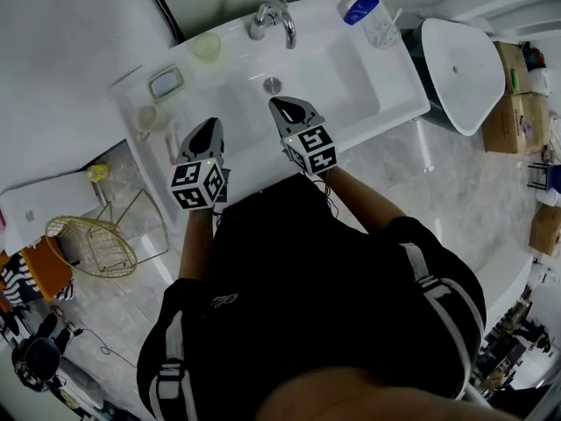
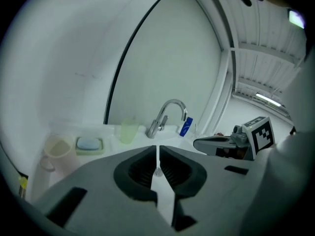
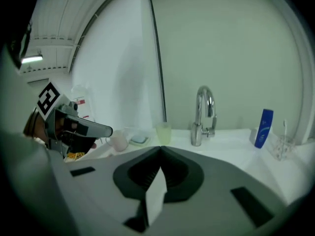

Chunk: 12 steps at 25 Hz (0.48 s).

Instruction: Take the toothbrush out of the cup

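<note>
**Clear cup at the back right corner, right gripper nearer**

Clear plastic or glass, the cup [image 3: 280, 148] stands at the back right corner of the washbasin [image 1: 386, 90]. One toothbrush [image 3: 284, 131] is in it, thin and pale, its long axis close to upright and its top above the rim. Just beside the cup, toward the tap [image 1: 273, 17], is one blue bottle [image 1: 360, 8].

The right gripper [image 1: 279, 103] hangs over the front middle of the basin. The cup lies ahead of it and off to its right, so it is judged the nearer. The left gripper [image 1: 213, 125] is at the front left, farther away. Both have their jaws closed with nothing between them, the left showing a hairline slit.

Count: three cups in all, the clear one, a green one [image 1: 208, 46] at the back edge and a pinkish one [image 1: 147, 118] at the left edge; one soap dish [image 1: 166, 82] between those two.
</note>
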Tool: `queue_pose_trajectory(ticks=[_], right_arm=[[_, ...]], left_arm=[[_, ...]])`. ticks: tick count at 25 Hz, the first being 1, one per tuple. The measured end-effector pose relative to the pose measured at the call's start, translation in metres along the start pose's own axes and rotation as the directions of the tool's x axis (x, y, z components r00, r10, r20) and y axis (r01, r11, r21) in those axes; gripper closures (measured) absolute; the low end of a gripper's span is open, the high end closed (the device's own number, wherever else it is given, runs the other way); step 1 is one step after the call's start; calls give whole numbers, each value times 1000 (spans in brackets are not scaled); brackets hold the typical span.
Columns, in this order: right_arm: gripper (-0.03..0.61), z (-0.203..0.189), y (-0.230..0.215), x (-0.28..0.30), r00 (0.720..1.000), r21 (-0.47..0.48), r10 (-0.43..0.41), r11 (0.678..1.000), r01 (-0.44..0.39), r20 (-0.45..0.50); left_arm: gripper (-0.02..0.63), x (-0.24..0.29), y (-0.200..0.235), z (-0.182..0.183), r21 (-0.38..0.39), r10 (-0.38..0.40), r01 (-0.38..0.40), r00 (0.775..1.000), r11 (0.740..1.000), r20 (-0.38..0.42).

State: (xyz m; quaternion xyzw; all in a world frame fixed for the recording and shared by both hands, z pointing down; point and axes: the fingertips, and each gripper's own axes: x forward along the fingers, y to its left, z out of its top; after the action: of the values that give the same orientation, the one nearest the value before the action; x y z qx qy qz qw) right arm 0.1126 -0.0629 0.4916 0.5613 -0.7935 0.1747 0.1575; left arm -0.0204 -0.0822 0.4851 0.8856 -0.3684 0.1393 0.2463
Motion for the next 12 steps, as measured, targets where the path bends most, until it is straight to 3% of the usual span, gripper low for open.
queue_pose_trajectory(ticks=[5,12], right_arm=[[572,71,-2,-25,988,-55,-19,998,28,155],[572,147,-4,-59,941,-170,-47,979,110,335]], left_arm=[[612,-12,-15,59,127,4,-21,991,992,137],[614,-37,-32,131,226,22,-96,950,969,311]])
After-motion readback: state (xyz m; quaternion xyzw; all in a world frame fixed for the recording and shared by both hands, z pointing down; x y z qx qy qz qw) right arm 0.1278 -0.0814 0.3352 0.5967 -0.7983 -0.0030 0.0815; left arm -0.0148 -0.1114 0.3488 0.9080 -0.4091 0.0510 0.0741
